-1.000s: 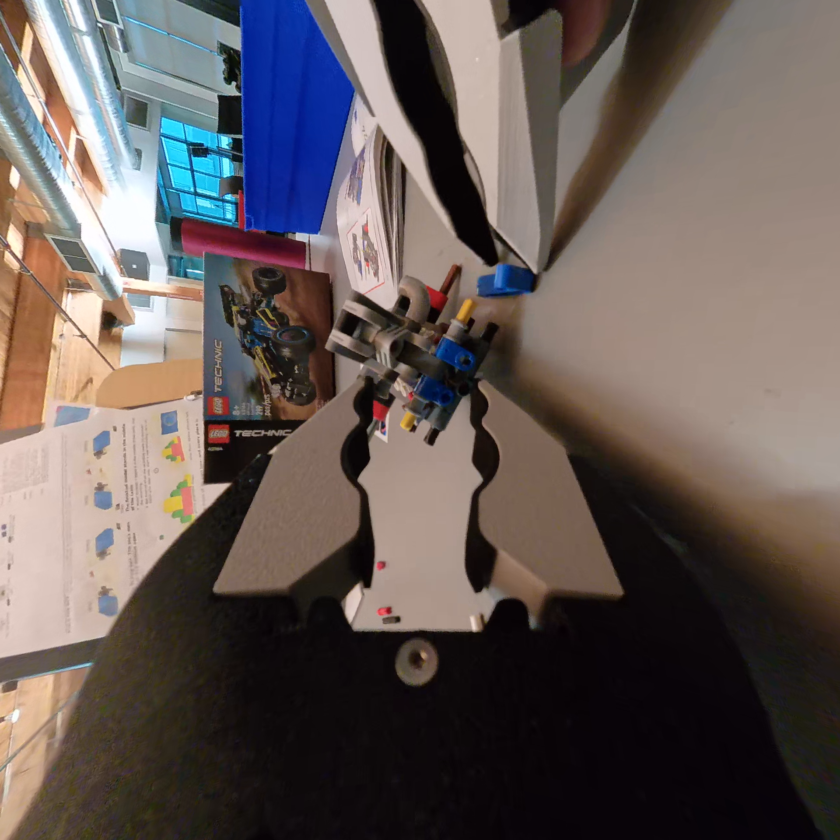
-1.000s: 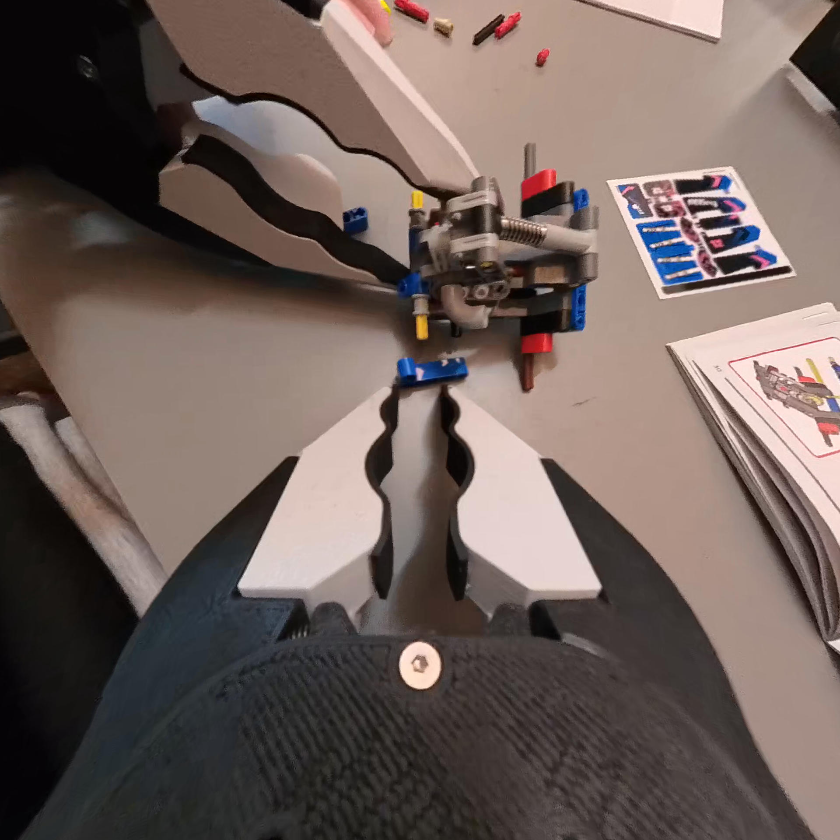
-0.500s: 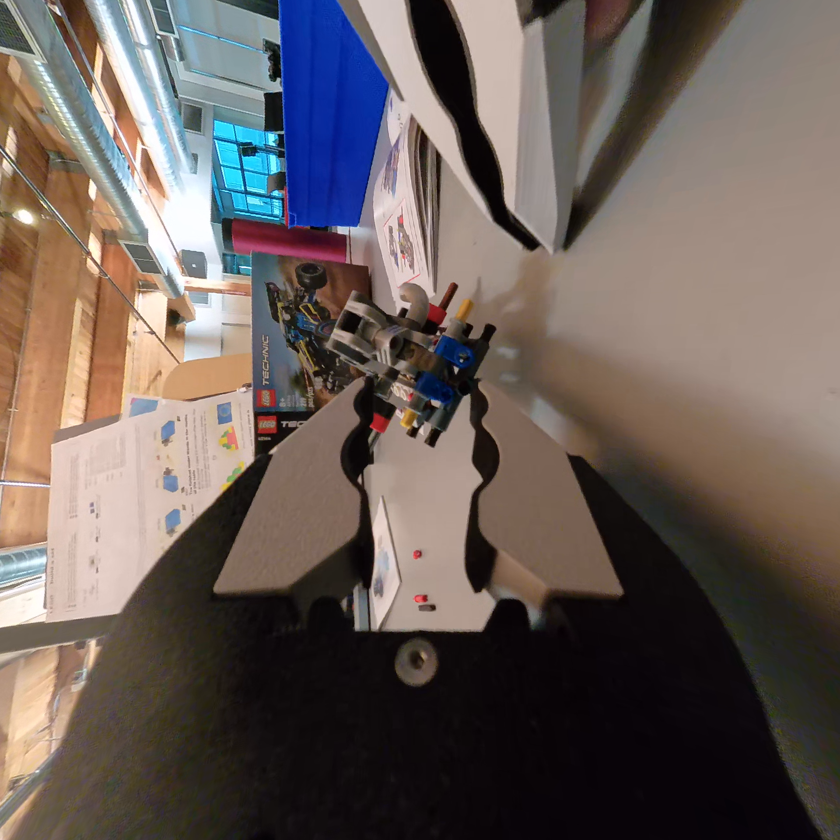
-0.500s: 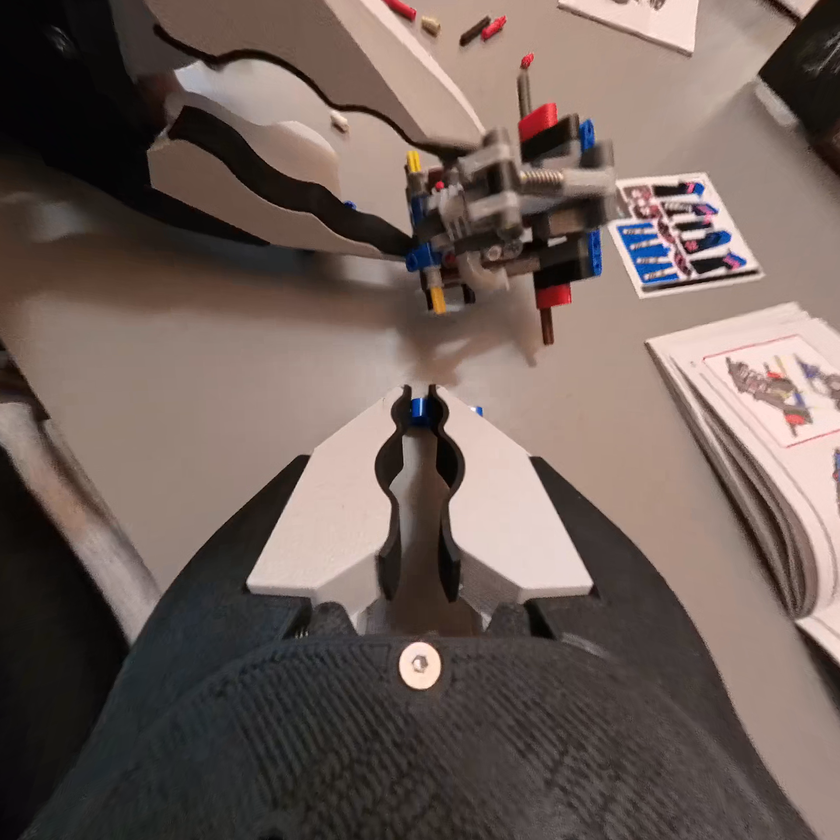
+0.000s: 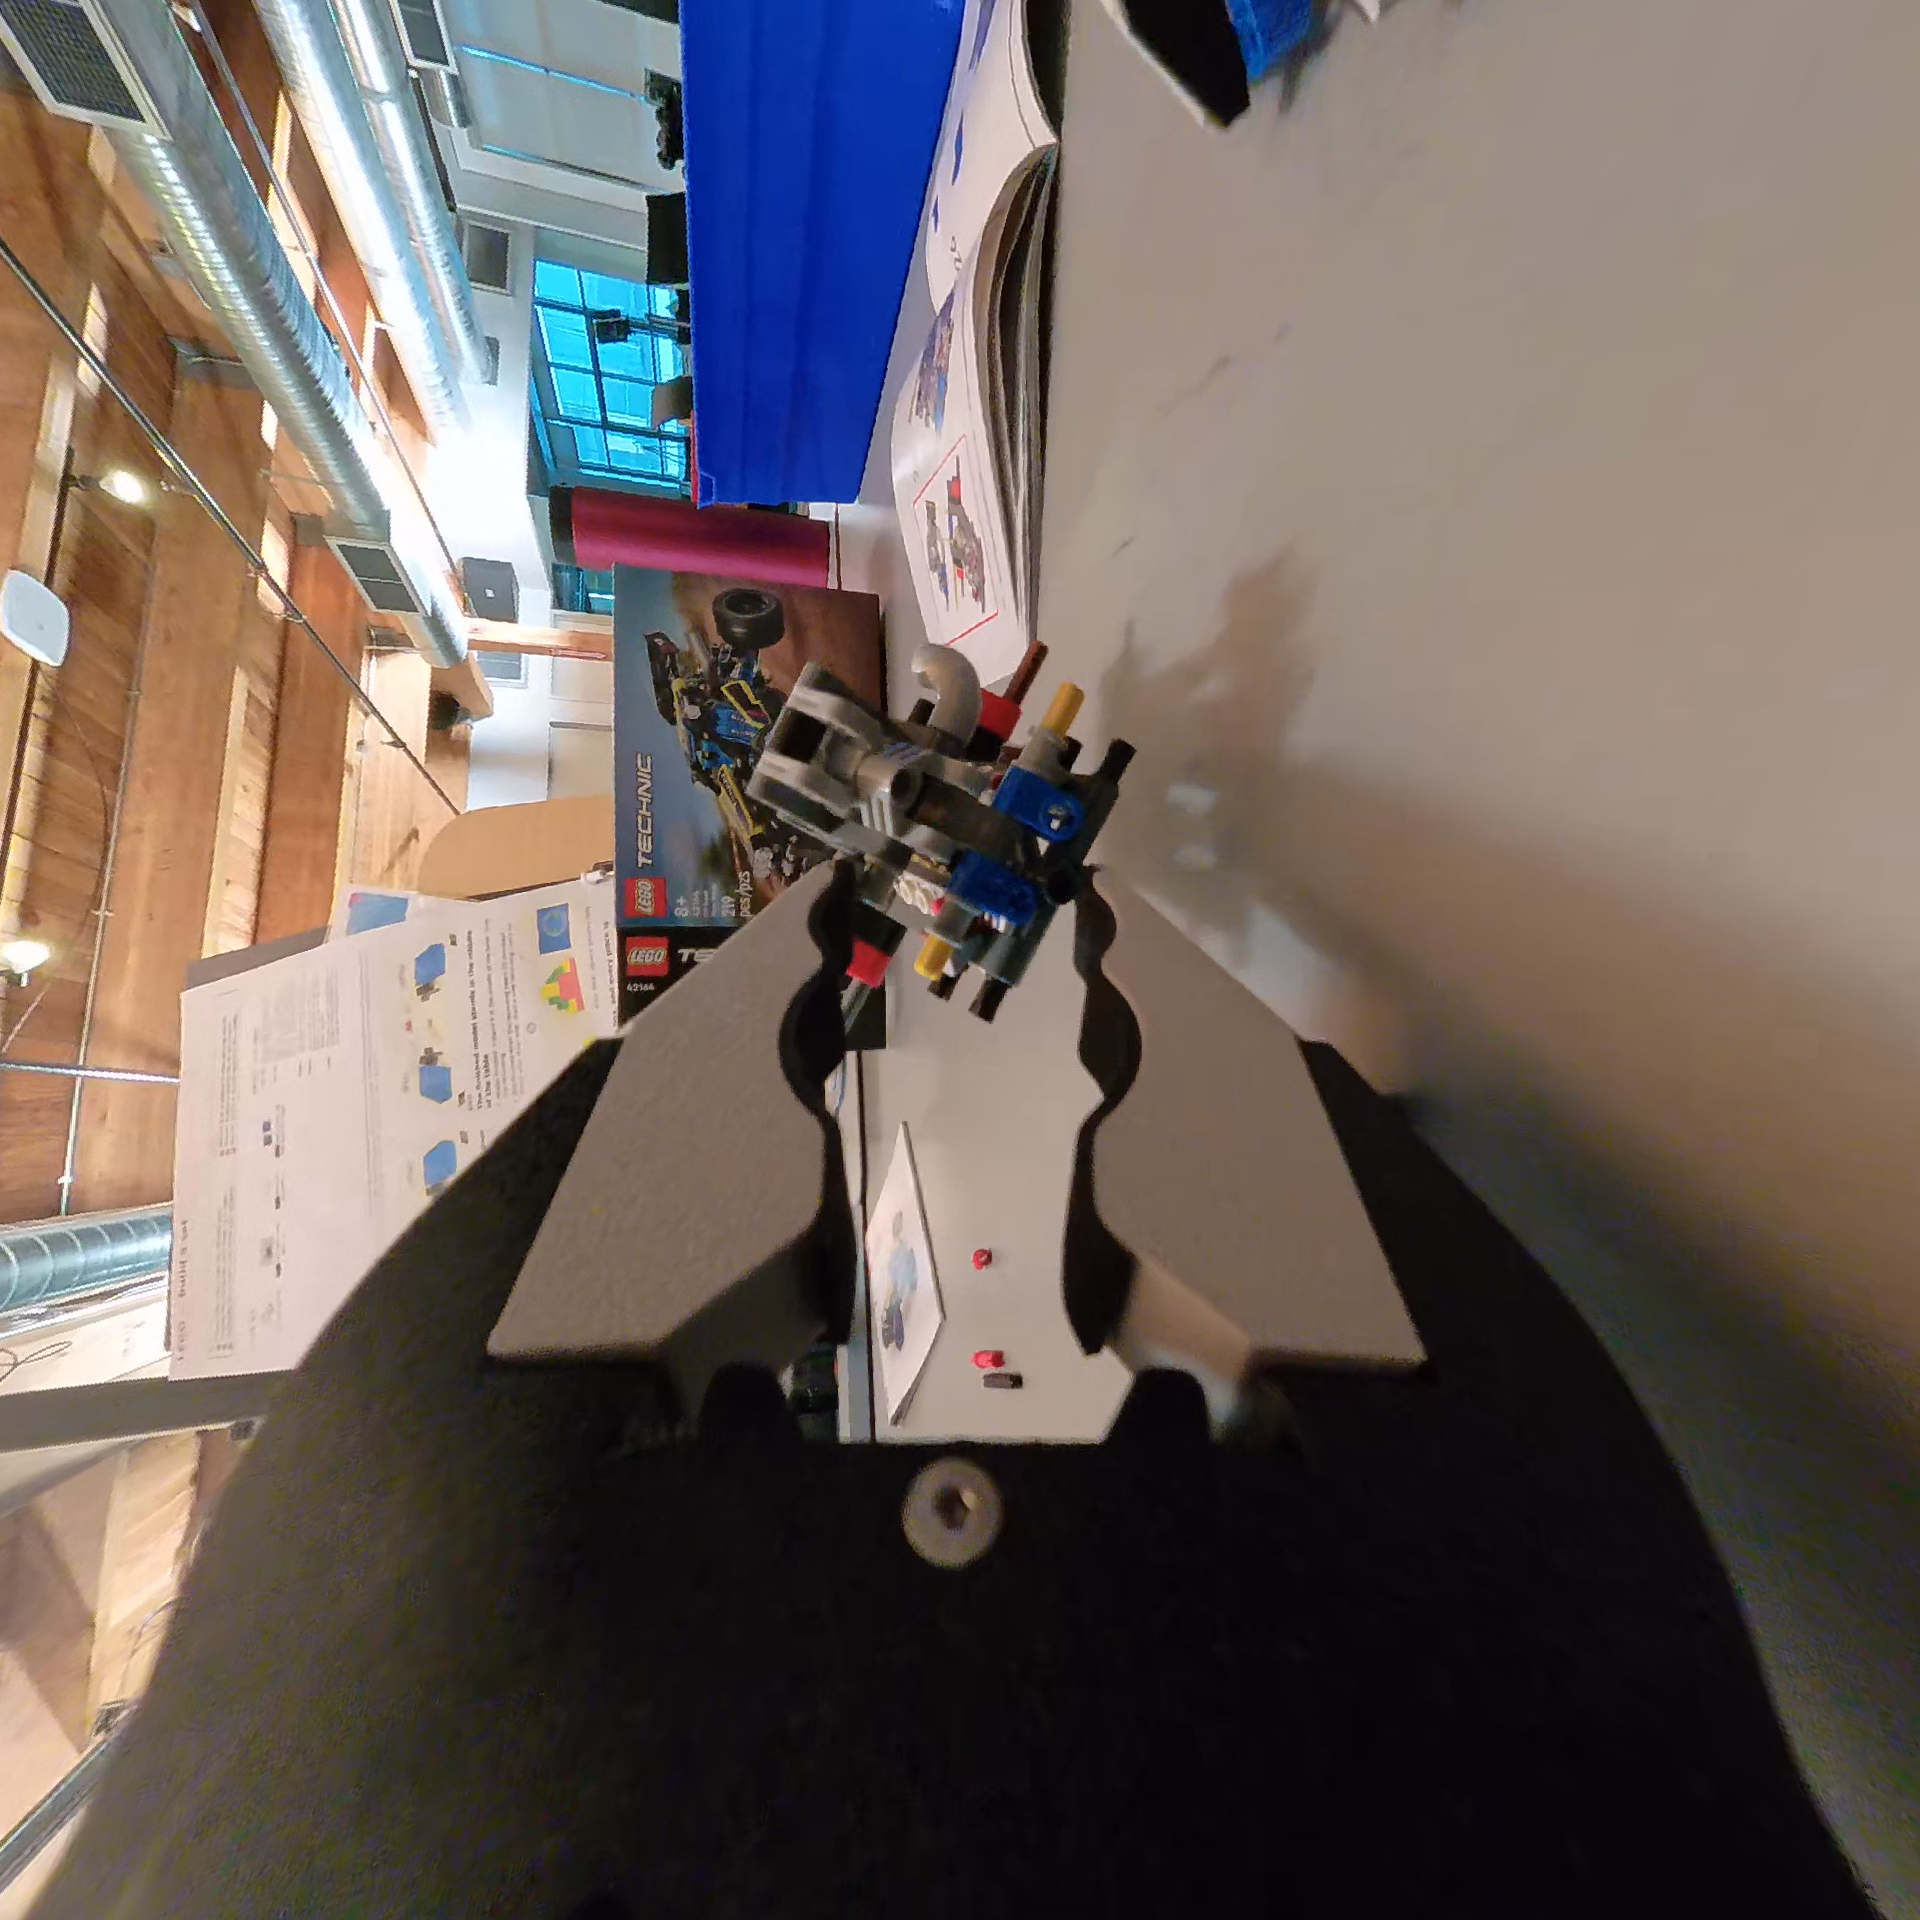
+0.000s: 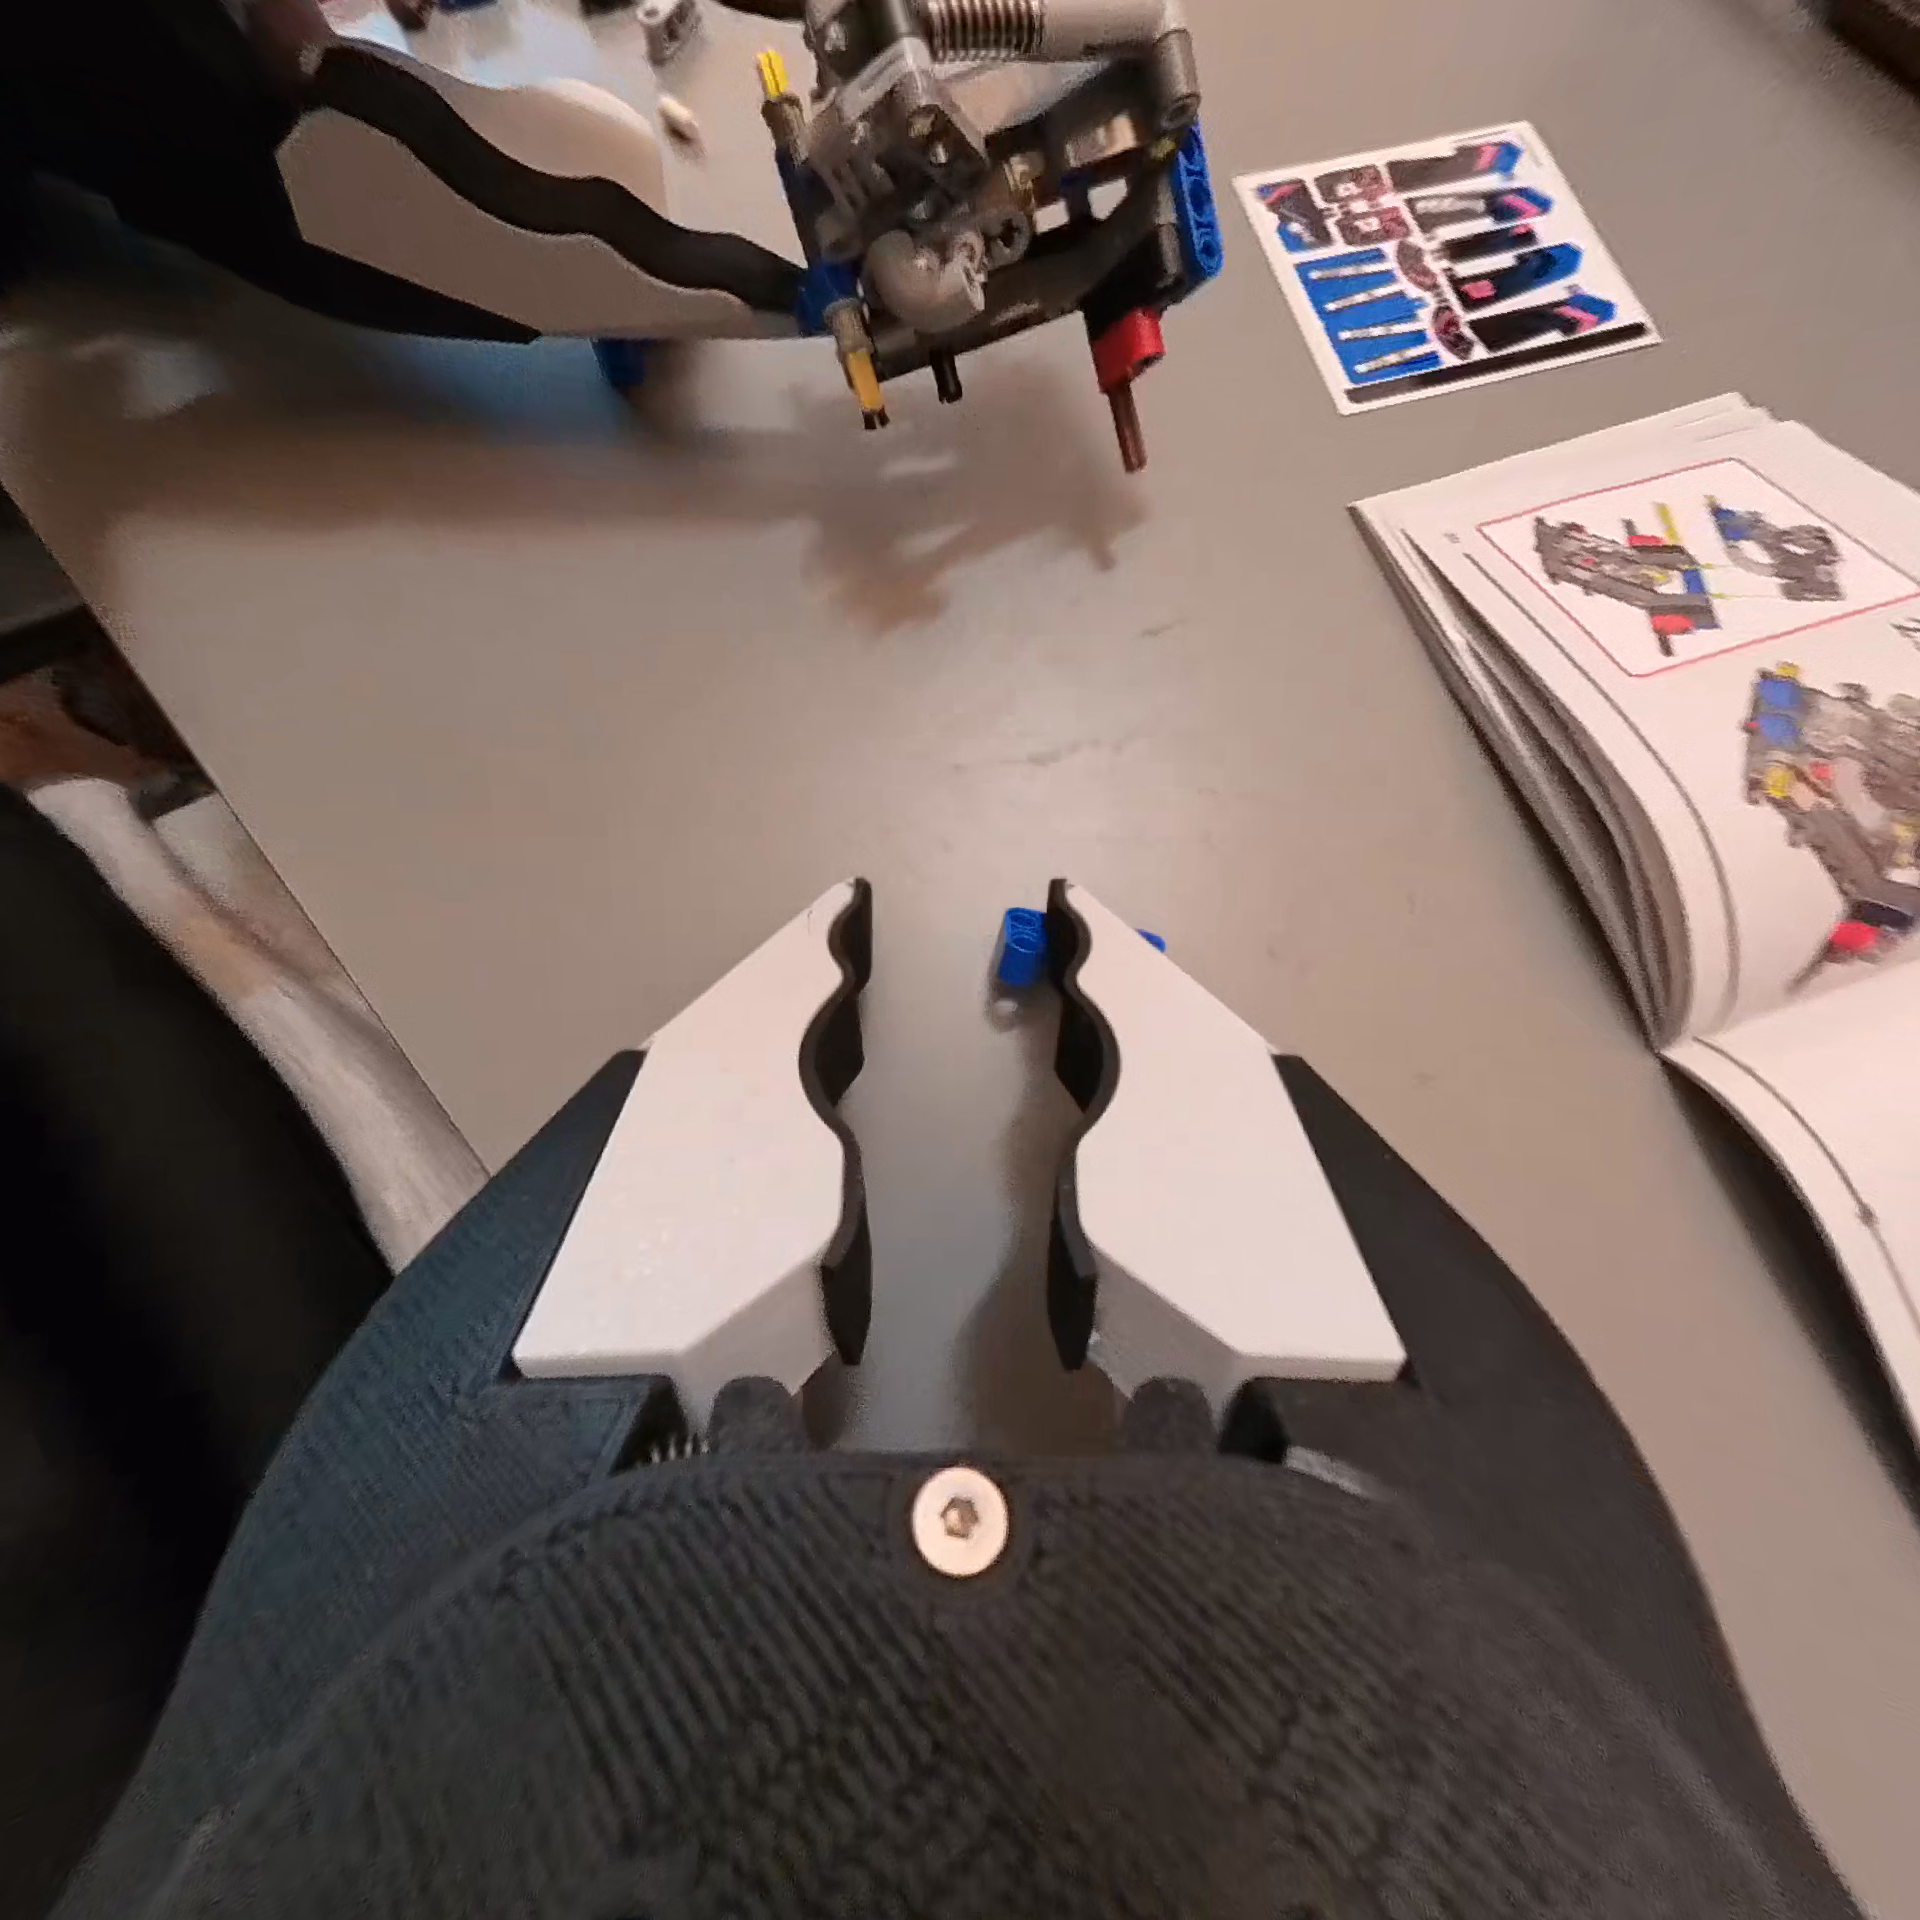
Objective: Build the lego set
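Note:
My left gripper (image 5: 961, 894) is shut on the grey, blue and black lego assembly (image 5: 935, 821) and holds it in the air above the grey table (image 6: 644, 727). The assembly (image 6: 987, 187) also shows at the top of the right wrist view, with the left gripper's fingers (image 6: 582, 260) on its left side. My right gripper (image 6: 956, 899) is open, low over the table. A small blue beam (image 6: 1020, 943) sits against the inside of its right finger, partly hidden by it; the jaws do not clamp it.
A sticker sheet (image 6: 1444, 239) and an open instruction booklet (image 6: 1714, 727) lie on the right. The table edge runs down the left. A lego box (image 5: 727, 790), blue bin (image 5: 810, 249), magenta cylinder (image 5: 696, 540), paper sheet (image 5: 384, 1122) and small red pins (image 5: 982, 1259) lie beyond. Spacing between my two grippers at the tips: around 12 cm.
My left gripper has lifted the assembly off the table. My right gripper closed on the blue beam half a second ago and has now opened, with the beam beside its right finger.

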Tool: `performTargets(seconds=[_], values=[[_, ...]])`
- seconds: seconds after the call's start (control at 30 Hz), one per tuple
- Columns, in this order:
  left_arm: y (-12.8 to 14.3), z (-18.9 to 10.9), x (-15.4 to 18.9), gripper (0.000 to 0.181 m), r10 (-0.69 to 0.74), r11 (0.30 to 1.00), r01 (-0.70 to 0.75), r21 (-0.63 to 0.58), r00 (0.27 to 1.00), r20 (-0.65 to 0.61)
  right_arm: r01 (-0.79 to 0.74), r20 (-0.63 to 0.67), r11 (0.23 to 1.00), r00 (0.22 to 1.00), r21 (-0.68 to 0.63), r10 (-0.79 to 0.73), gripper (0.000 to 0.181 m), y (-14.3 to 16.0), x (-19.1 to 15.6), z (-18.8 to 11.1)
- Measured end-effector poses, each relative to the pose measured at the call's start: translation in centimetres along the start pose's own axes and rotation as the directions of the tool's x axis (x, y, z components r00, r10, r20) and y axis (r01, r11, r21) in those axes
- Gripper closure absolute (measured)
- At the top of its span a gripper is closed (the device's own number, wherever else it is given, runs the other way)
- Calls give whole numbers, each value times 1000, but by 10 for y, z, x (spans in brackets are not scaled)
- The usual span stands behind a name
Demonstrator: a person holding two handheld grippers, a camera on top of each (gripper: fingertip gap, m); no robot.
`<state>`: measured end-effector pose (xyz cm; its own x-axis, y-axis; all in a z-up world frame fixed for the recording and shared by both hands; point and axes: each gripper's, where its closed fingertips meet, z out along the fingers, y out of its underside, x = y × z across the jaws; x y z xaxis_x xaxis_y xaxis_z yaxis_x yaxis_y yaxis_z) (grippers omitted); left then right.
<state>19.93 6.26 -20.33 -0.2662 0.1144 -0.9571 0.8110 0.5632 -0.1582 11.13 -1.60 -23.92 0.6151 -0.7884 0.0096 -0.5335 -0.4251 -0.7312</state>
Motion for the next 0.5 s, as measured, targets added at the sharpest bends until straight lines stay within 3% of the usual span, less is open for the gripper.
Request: performTargets(seconds=[0.13, 0.3, 0.37, 0.5], values=[[2, 1, -1, 141, -5, 1000, 5, -7, 1000, 6, 30, -128, 999, 991, -12, -32, 159, 2, 20, -12], [3, 1, 0, 142, -4, 1000, 4, -15, 1000, 10, 98, -108, 994, 989, -40, -102, 159, 4, 14, -22], [3, 2, -1, 142, -2, 1000, 2, -14, 1000, 11, 79, -139, 992, 986, -99, -92, 158, 15, 23, -23], [2, 1, -1, 142, 5, 1000, -5, -10, 1000, 17, -22, -160, 998, 987, -61, 12, 166, 25, 40, -34]])
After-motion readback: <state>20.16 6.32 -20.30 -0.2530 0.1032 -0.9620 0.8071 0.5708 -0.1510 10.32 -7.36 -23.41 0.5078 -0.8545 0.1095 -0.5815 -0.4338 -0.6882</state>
